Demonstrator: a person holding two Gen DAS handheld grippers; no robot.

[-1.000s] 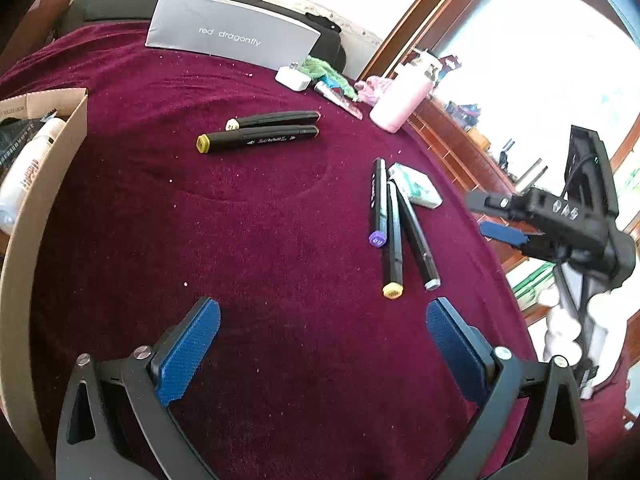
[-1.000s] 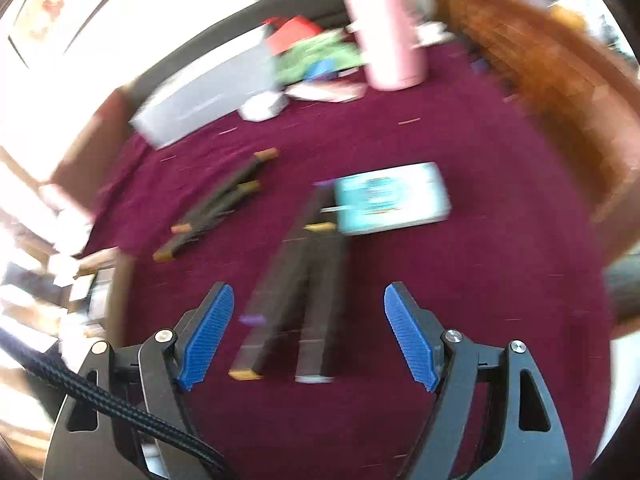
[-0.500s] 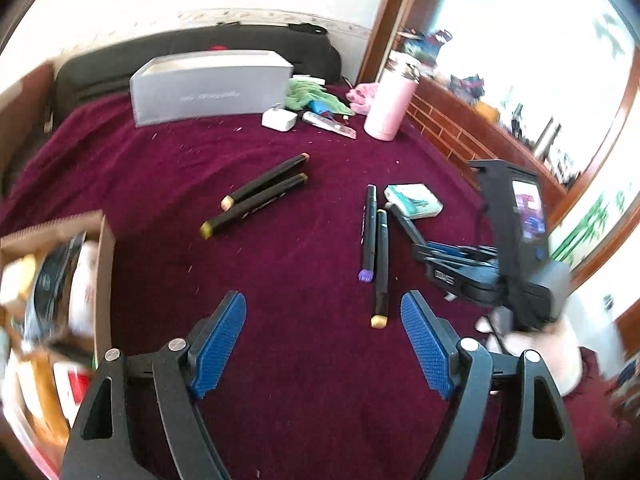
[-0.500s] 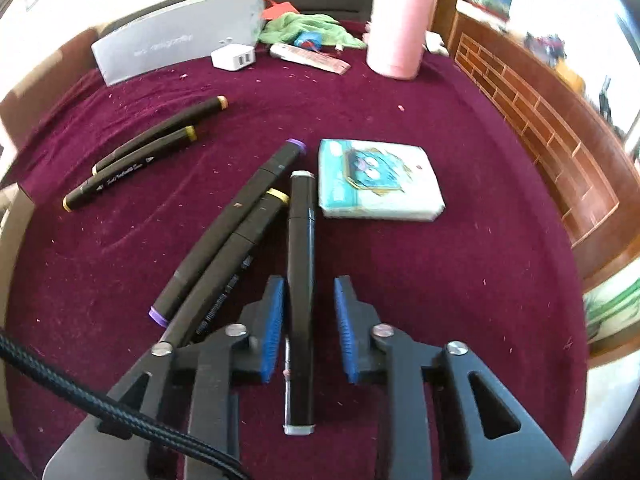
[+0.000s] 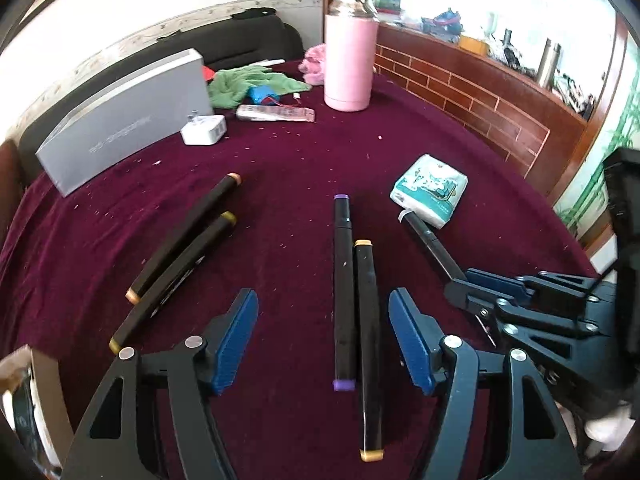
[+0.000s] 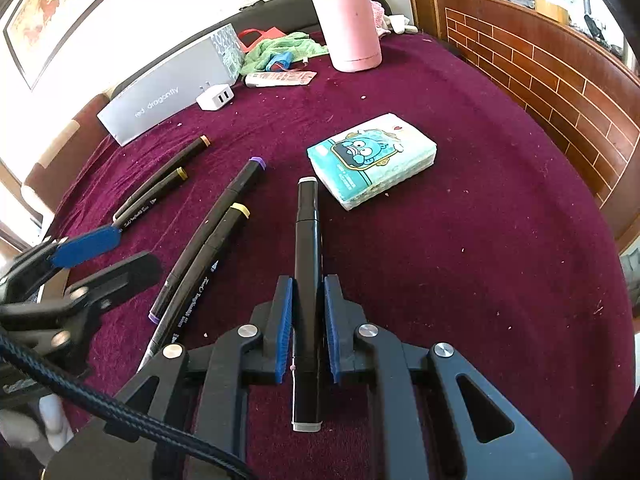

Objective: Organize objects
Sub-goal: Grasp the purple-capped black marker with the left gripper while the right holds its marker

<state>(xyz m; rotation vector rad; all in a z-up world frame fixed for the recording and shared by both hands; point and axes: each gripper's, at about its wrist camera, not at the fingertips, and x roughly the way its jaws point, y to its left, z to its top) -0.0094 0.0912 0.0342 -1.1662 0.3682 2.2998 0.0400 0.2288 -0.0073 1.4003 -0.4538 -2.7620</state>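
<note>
On the desk (image 5: 280, 152), covered with a dark red cloth, there are five black markers in all. At the left, two of them lie side by side and touching: the orange-capped marker (image 5: 185, 236) and the yellow-capped marker (image 5: 174, 280). In the middle lies a second pair, also side by side: the purple-capped marker (image 5: 344, 292) and the gold-capped marker (image 5: 369, 344). The left hand-held gripper (image 5: 323, 340) is above this middle pair with its blue pads on either side of the two markers and not touching them; its jaws have just been closing, but they stand apart and grip nothing. To the right, the fifth one, the white-capped marker (image 6: 307, 256), is held by the right hand-held gripper (image 6: 307, 320), whose two blue pads press on its barrel near the lower end; the far end of this marker points at the one tissue pack (image 6: 372, 160), which lies just beside its tip. At the back of the desk, from left to right, there are one grey box (image 5: 124, 120), one white charger (image 5: 203, 131), one green cloth (image 5: 248, 84), one flat white and red packet (image 5: 276, 113) and one pink bottle (image 5: 348, 64) standing upright. At the lower left edge of the left wrist view one cardboard box (image 5: 24, 360) shows only partly.
</note>
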